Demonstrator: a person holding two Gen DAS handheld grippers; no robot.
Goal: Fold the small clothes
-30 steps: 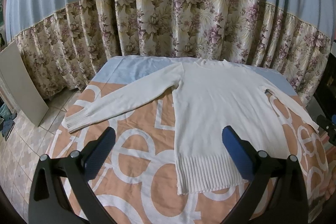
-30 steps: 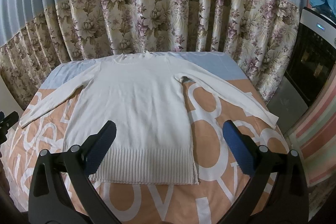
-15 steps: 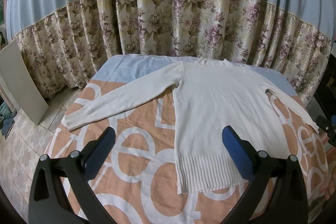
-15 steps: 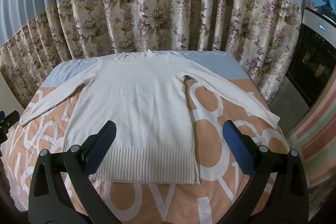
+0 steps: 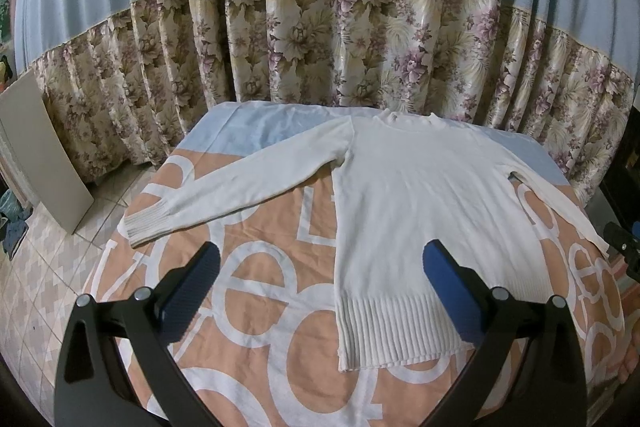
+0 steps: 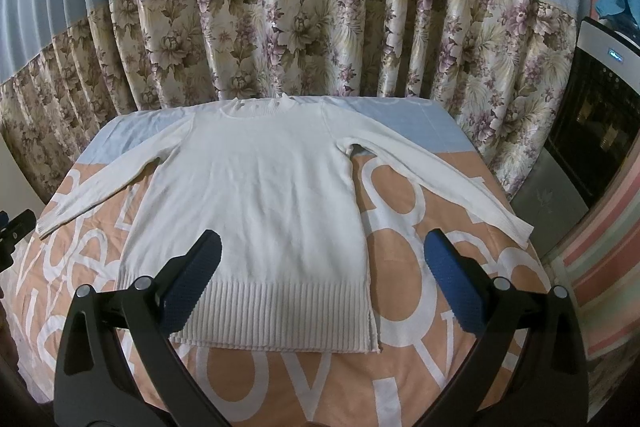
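- Surface: a table (image 6: 400, 379) under an orange cloth printed with large white letters; the far strip of the cloth is pale blue.
- Sweater (image 6: 260, 195) — white knit, laid flat and face up at the table's centre, neck at the far edge, ribbed hem toward the cameras.
- Sleeves: both spread out to the sides and angled toward the near corners; the left cuff (image 5: 146, 223) rests at the table's left edge, the right cuff (image 6: 520, 227) at the right edge.
- Left gripper (image 5: 318, 283): released, jaws wide apart, grasping nothing; it hangs above the sweater's left hem corner and the bare cloth beside it.
- Right gripper (image 6: 320, 277): released, jaws wide apart, grasping nothing; it hangs above the hem's right part.
- Room, rear: a pleated curtain (image 6: 320, 39) — plain blue above, floral band below — runs behind the table.
- Room, left: tiled floor (image 5: 48, 267) and a pale board (image 5: 40, 151) leaning against the curtain.
- Room, right: a dark appliance (image 6: 600, 115) with a blue cloth on top, beside a striped wall.
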